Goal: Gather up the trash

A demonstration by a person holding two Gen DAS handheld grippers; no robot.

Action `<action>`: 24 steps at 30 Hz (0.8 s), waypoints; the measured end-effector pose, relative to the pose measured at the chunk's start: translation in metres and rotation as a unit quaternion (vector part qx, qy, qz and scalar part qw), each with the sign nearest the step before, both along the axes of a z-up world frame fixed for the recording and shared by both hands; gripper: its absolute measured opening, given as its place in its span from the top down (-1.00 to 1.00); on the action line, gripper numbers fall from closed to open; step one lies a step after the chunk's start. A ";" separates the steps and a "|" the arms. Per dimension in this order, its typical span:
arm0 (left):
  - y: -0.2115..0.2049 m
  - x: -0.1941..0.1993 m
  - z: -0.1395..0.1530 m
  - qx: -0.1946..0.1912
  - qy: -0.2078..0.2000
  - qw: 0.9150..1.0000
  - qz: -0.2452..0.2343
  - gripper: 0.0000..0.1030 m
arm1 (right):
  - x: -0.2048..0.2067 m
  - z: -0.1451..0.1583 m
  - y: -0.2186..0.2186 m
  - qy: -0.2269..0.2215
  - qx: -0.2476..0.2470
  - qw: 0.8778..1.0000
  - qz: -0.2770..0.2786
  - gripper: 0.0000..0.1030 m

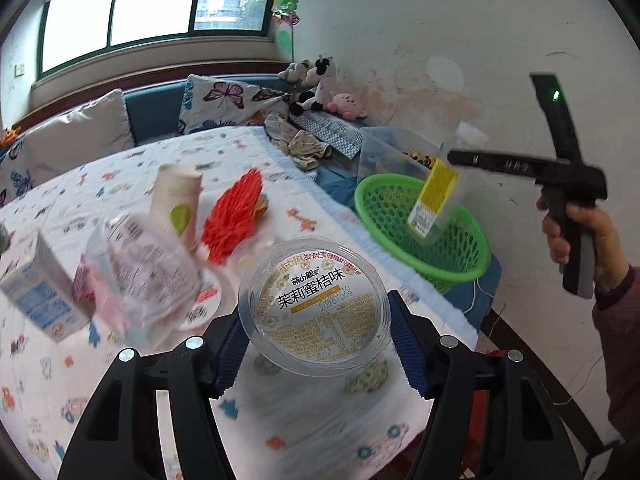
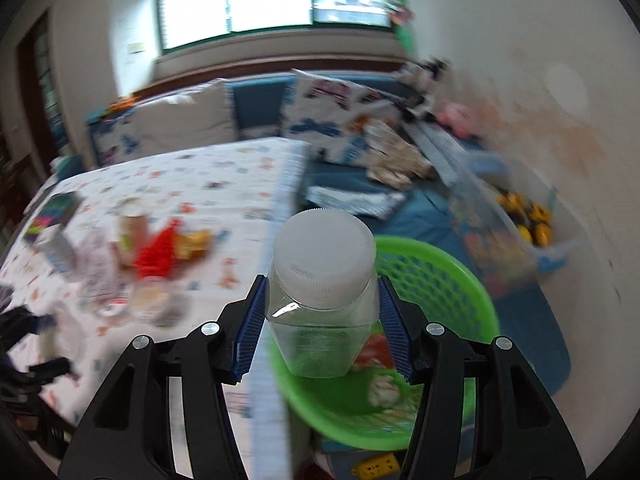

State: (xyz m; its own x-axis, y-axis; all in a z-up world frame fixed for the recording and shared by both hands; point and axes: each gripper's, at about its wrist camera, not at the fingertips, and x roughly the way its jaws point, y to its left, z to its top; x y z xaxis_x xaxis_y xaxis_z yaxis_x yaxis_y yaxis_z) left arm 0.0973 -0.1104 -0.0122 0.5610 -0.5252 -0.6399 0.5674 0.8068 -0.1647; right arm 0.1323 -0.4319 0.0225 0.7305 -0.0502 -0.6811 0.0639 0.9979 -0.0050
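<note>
Both hands are busy at once here. The left tool is pinching a round clear plastic cup with a printed yellow-and-white lid, one blue pad on each side of the rim, held lid-up just above the patterned desk. Gripping it across the widest part makes sense to me, since a shallow tub like that would probably slip if grabbed by the edge.

The right tool is clamped on a clear jar with a white screw cap, pads on the shoulders just under the cap. It hangs right over the green basket, which sits off the desk's edge and already has a few scraps in the bottom. Looks like it's lined up for a drop.

Plenty is left on the desk: a paper cup, a red frilly thing, a crumpled clear wrapper and a small carton. My guess is the tub goes in after the jar.
</note>
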 end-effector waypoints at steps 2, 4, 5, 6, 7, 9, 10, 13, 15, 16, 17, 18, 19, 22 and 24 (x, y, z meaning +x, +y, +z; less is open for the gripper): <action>-0.015 0.007 0.005 0.002 -0.005 1.000 -0.007 -0.22 | 0.004 -0.018 -0.019 0.014 0.004 1.000 -0.025 -0.07; -0.025 0.014 0.009 0.002 -0.007 1.000 -0.013 -0.22 | 0.006 -0.033 -0.031 0.027 0.013 0.999 -0.037 -0.07; -0.032 0.018 0.011 0.001 -0.008 1.000 -0.016 -0.22 | 0.008 -0.043 -0.037 0.035 0.020 0.998 -0.045 -0.07; -0.039 0.022 0.013 0.000 -0.008 1.000 -0.018 -0.22 | 0.009 -0.051 -0.043 0.042 0.025 0.998 -0.051 -0.07; -0.044 0.025 0.014 0.000 -0.008 1.000 -0.021 -0.22 | 0.010 -0.059 -0.047 0.049 0.028 0.997 -0.054 -0.07; -0.057 0.032 0.017 0.001 -0.010 1.000 -0.023 -0.22 | 0.013 -0.069 -0.052 0.055 0.035 0.996 -0.058 -0.07; -0.063 0.036 0.018 0.002 -0.010 1.000 -0.024 -0.22 | 0.014 -0.074 -0.054 0.058 0.039 0.996 -0.061 -0.07; -0.079 0.045 0.022 0.003 -0.015 0.999 -0.031 -0.22 | 0.014 -0.086 -0.059 0.064 0.052 0.995 -0.062 -0.08; -0.092 0.049 0.023 0.006 -0.018 0.999 -0.035 -0.22 | 0.013 -0.088 -0.060 0.063 0.051 0.995 -0.063 -0.09; -0.096 0.051 0.024 0.005 -0.018 0.999 -0.037 -0.23 | 0.012 -0.088 -0.061 0.061 0.050 0.995 -0.063 -0.11; -0.100 0.053 0.024 0.003 -0.016 0.999 -0.040 -0.23 | 0.012 -0.088 -0.062 0.062 0.052 0.995 -0.062 -0.17; -0.107 0.056 0.024 0.001 -0.012 0.999 -0.042 -0.23 | 0.011 -0.088 -0.062 0.061 0.054 0.995 -0.060 -0.23; -0.111 0.058 0.025 0.000 -0.010 0.999 -0.044 -0.23 | 0.010 -0.086 -0.063 0.058 0.053 0.995 -0.061 -0.29; -0.128 0.063 0.022 -0.002 -0.006 0.999 -0.051 -0.23 | 0.003 -0.081 -0.065 0.048 0.047 0.996 -0.064 -0.30; -0.139 0.066 0.019 -0.001 -0.002 0.998 -0.059 -0.23 | -0.003 -0.078 -0.067 0.041 0.049 0.996 -0.065 -0.30</action>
State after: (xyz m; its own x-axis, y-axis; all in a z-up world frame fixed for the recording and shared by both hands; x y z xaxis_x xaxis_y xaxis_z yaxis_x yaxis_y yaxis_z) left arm 0.1634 -0.2496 0.0073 0.4973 -0.5898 -0.6363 0.6592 0.7337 -0.1648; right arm 0.1294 -0.4985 -0.0550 0.6633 -0.0715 -0.7449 0.1963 0.9772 0.0810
